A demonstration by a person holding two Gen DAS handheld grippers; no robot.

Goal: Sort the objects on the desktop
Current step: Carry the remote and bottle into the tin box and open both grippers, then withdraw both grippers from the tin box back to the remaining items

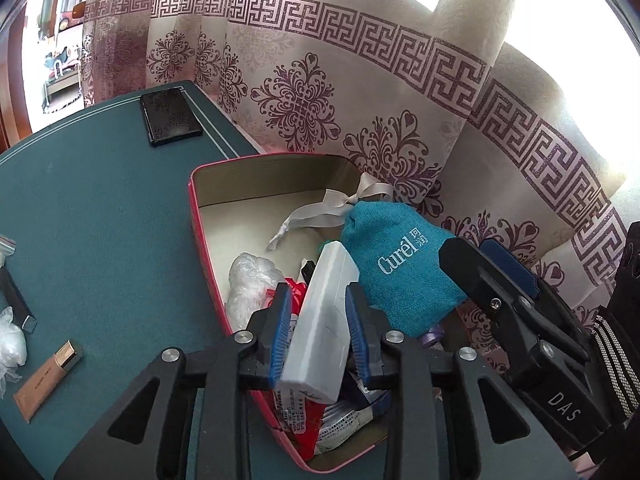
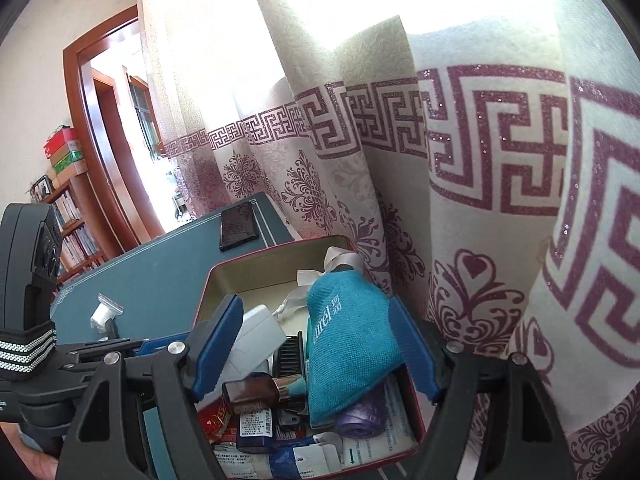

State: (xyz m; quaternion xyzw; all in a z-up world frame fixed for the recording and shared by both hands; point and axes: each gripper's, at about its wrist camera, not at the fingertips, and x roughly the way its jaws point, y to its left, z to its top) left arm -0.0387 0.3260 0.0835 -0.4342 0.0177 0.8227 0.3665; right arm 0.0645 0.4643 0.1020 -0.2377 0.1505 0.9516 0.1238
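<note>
An open red box (image 1: 196, 216) (image 2: 212, 280) stands on the green table (image 1: 100, 220) against the curtain and holds several small items. My left gripper (image 1: 317, 294) hangs over the box with a tilted white carton (image 1: 320, 320) (image 2: 256, 332) between its blue pads. The jaws stand just wider than the carton, so the gripper is open. A teal Curel pouch (image 1: 400, 272) (image 2: 348, 340) with a white ribbon lies in the box. My right gripper (image 2: 316, 308) (image 1: 480, 246) straddles it, open wide, and its left pad is clear of the pouch.
A black phone (image 1: 170, 116) (image 2: 238, 226) lies at the table's far corner. A tan tube (image 1: 48, 376), a black stick (image 1: 16, 300) and a clear bag (image 1: 10, 344) sit at the left. The patterned curtain (image 1: 360, 80) hangs close behind the box.
</note>
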